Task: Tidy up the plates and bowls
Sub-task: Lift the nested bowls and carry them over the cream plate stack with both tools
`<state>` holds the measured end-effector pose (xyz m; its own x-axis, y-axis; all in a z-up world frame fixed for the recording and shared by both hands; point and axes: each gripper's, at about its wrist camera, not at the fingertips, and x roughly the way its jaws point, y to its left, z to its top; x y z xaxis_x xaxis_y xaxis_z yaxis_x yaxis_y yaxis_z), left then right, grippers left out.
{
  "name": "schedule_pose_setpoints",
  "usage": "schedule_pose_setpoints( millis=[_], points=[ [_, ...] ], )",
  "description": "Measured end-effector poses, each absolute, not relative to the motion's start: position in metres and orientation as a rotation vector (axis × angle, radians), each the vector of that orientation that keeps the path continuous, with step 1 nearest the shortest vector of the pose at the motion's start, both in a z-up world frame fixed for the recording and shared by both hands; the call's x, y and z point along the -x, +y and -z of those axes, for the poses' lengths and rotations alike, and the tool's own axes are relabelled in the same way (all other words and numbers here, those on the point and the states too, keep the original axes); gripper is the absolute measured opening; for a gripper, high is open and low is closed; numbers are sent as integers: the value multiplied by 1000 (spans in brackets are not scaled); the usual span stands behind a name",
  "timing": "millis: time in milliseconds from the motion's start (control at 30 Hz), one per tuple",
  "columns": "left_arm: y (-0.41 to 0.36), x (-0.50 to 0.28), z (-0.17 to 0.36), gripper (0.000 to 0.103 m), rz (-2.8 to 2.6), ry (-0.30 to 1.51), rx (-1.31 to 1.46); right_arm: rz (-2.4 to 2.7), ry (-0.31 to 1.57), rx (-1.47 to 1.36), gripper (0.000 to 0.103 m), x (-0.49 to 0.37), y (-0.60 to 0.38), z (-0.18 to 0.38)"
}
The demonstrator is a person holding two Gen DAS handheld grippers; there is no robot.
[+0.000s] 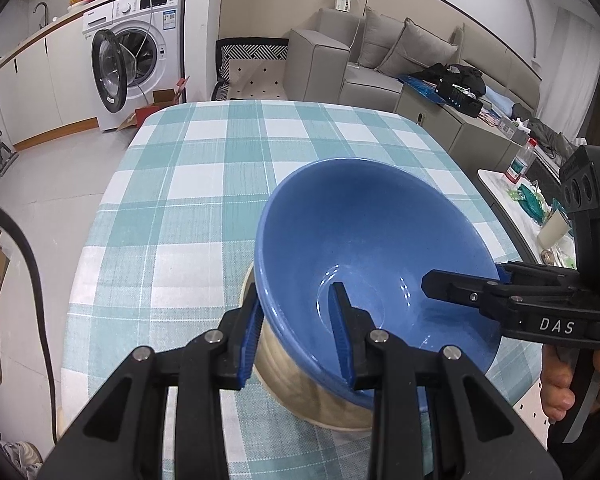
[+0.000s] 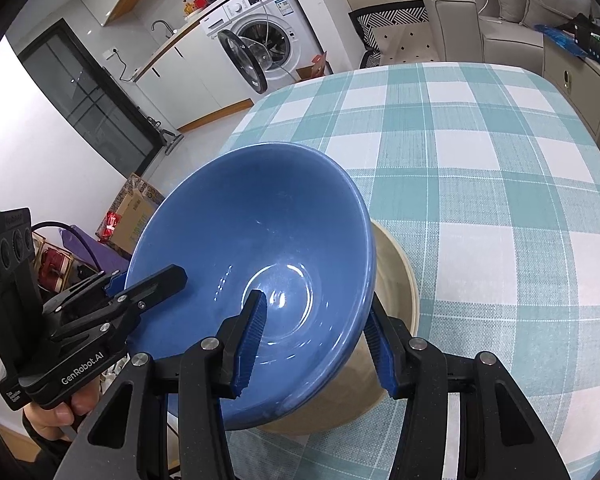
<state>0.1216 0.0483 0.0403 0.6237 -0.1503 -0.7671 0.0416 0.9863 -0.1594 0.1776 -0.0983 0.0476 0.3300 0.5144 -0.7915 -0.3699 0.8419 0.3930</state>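
Observation:
A blue bowl [image 1: 364,232] sits nested in a beige bowl [image 1: 300,384] on the checked tablecloth. My left gripper [image 1: 296,336] straddles the blue bowl's near rim, one finger inside and one outside; the pads stand a little apart from the wall. My right gripper [image 2: 316,344] straddles the opposite rim [image 2: 364,320] the same way, with the beige bowl [image 2: 396,280] beside its outer finger. Each gripper shows in the other's view: the right one [image 1: 460,288] and the left one [image 2: 148,284]. Whether the pads press the rim is unclear.
The table [image 1: 220,168] carries a teal and white checked cloth. A washing machine [image 1: 132,52] with its door open stands beyond the far left corner. A grey sofa [image 1: 380,52] is behind the table. A side table [image 1: 516,200] with a bottle stands at the right.

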Motion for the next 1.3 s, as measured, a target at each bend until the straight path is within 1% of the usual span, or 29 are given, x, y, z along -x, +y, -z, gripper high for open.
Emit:
schedule_pose_setpoints(
  millis=[900,1300],
  points=[
    [47,-124,-36,31,105,892,118,-573,1068,-116,50,-179,-94,-50],
    [45,-124,-37,34,100,882,108,-572,1055,-100,50,-179,-93,-48]
  ],
)
